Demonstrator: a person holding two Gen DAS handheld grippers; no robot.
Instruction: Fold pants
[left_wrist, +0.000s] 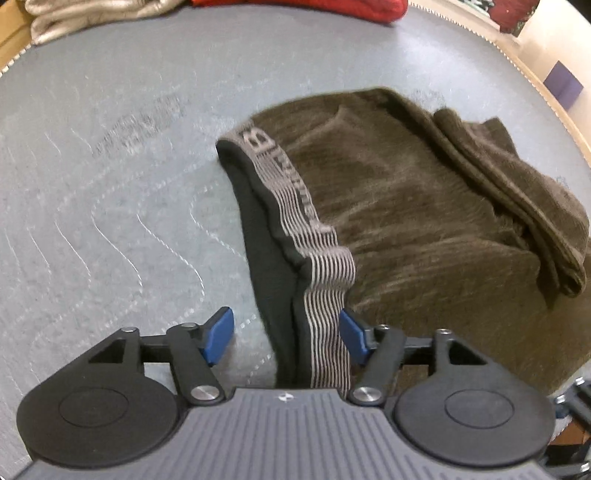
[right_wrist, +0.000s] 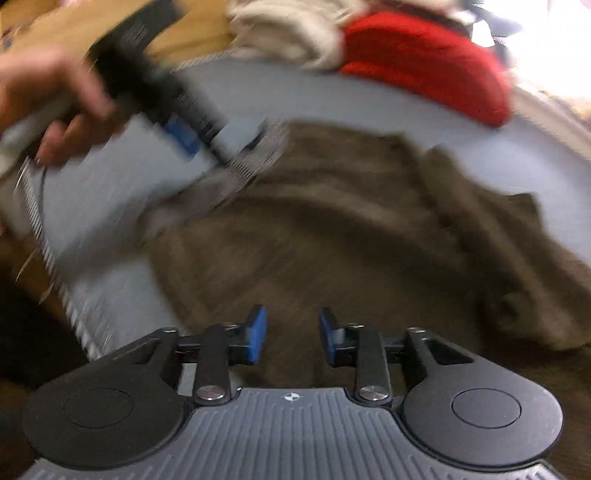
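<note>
The brown pants (left_wrist: 424, 206) lie bunched on the grey quilted worktop (left_wrist: 110, 184), toward three o'clock in the left wrist view. The left tongs (left_wrist: 286, 336) stand wide, the striped waistband (left_wrist: 325, 295) between the pads, unpinched. The right tongs (right_wrist: 291, 334), half open and empty, hover over the blurred brown cloth.

Blurred lettering on waistband (left_wrist: 280, 173), only "B" legible
</note>
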